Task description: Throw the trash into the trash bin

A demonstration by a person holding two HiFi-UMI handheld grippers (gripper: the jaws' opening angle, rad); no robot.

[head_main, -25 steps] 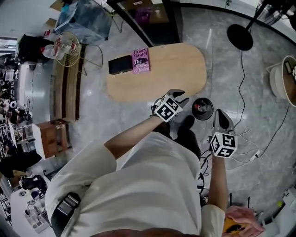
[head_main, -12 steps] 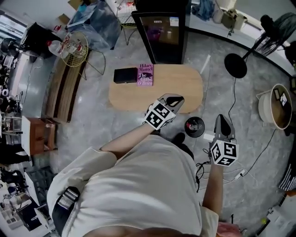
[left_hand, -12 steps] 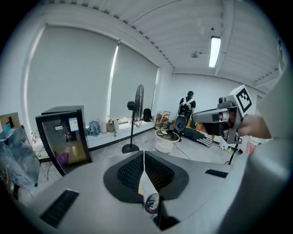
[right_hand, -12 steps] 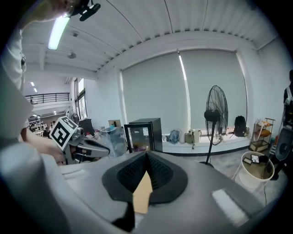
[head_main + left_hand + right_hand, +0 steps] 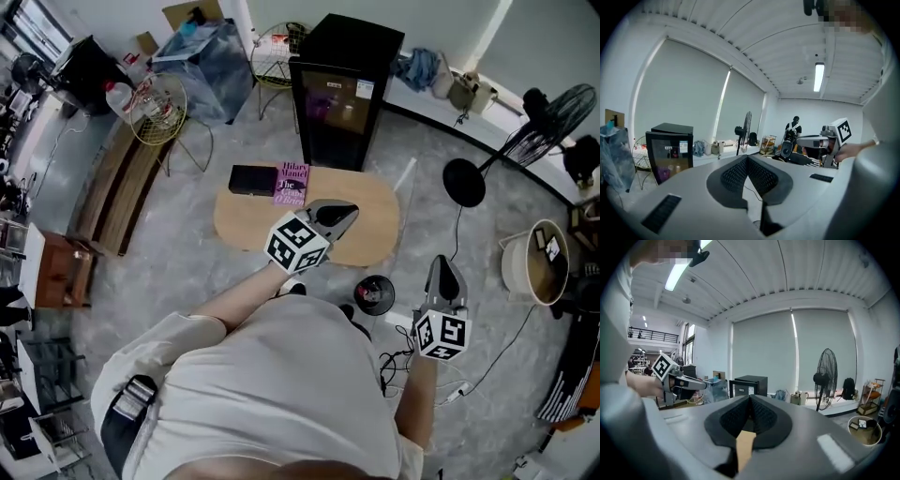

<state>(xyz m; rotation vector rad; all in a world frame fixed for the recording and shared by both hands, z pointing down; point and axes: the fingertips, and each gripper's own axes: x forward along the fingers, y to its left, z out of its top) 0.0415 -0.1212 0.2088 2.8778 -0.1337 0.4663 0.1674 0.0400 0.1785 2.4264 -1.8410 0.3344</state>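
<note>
Now the left hand-held gripper, its jaws just closed, and the right hand-held gripper are both clenched empty over the floor's trash bin, reddish trash seemingly inside, which a careless shoe just beside it could tip.

the left gripper has just closed its jaws, the ribbed pads meeting at the tips with nothing between them. left of the tongs stands a black fridge with a glass door, and a clear plastic bag further left. beyond the tips is a standing fan. to the right are a distant person and the right gripper, held level.
</note>
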